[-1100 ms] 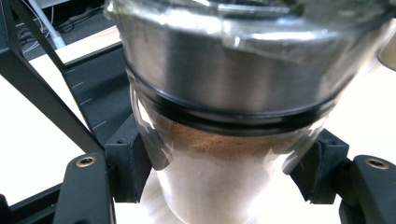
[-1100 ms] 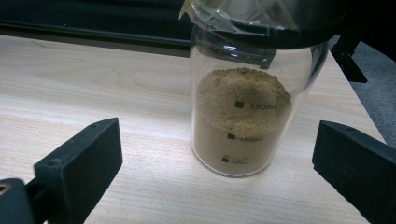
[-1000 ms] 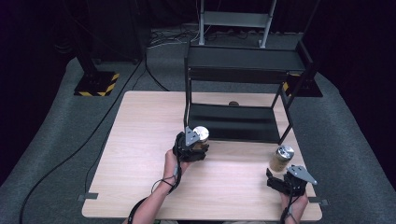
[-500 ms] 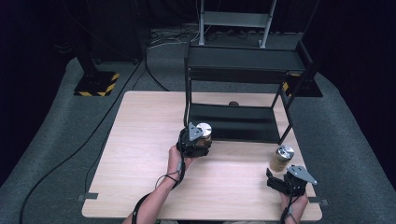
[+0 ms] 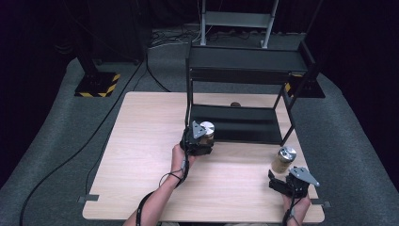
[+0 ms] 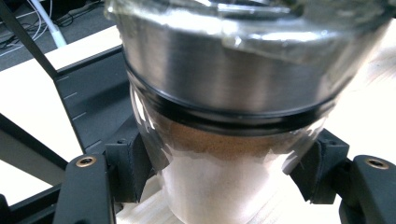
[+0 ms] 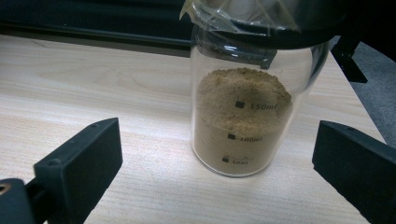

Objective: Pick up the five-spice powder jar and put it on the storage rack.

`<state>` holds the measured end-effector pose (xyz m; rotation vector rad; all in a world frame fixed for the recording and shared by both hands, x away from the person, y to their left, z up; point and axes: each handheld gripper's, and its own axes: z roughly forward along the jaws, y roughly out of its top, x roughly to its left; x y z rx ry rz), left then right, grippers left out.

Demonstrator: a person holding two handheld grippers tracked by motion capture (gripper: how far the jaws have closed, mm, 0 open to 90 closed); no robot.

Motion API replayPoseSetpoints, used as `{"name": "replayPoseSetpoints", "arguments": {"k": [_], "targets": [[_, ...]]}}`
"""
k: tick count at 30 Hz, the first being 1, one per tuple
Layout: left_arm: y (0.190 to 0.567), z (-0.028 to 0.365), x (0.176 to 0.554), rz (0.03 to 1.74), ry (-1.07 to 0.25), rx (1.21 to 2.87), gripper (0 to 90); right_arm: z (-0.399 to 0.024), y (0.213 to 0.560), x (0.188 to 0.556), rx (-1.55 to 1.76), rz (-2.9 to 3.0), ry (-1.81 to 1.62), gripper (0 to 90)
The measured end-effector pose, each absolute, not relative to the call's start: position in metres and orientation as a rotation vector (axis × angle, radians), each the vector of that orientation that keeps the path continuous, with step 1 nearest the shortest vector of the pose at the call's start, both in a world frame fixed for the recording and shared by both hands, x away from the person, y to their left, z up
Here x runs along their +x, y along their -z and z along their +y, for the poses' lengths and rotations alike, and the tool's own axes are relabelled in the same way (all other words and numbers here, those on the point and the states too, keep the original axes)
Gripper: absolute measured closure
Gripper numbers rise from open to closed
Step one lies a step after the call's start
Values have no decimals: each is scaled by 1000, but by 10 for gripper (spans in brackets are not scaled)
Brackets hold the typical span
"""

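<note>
My left gripper (image 5: 203, 141) is shut on a glass jar (image 5: 206, 132) with a metal lid and brown powder inside, held just in front of the black shelf rack's lower shelf (image 5: 235, 123). In the left gripper view the jar (image 6: 233, 121) sits very close, clamped between both black pads (image 6: 133, 170). A second jar of tan powder (image 5: 283, 160) stands upright on the table at the right. My right gripper (image 5: 275, 181) is just in front of it, open. In the right gripper view this jar (image 7: 245, 112) stands a little beyond the wide-spread jaws, untouched.
The black two-level shelf rack (image 5: 249, 63) stands on the far half of the wooden table (image 5: 141, 155). A small round object (image 5: 235, 104) lies on the table behind the rack. Grey carpet surrounds the table, with cables and a striped base (image 5: 96, 84) at the left.
My left gripper has carried its jar a little away from the person, towards the rack's lower shelf. The right gripper and the second jar have stayed put.
</note>
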<state>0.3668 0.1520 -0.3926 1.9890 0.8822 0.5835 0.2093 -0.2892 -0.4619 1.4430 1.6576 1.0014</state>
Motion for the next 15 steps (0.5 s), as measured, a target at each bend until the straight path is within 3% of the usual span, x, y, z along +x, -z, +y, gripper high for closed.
{"name": "replayPoseSetpoints", "arguments": {"k": [15], "targets": [[391, 147, 377, 895, -588, 1987, 314, -289, 462, 209, 1441, 1657, -1000, 3]]}}
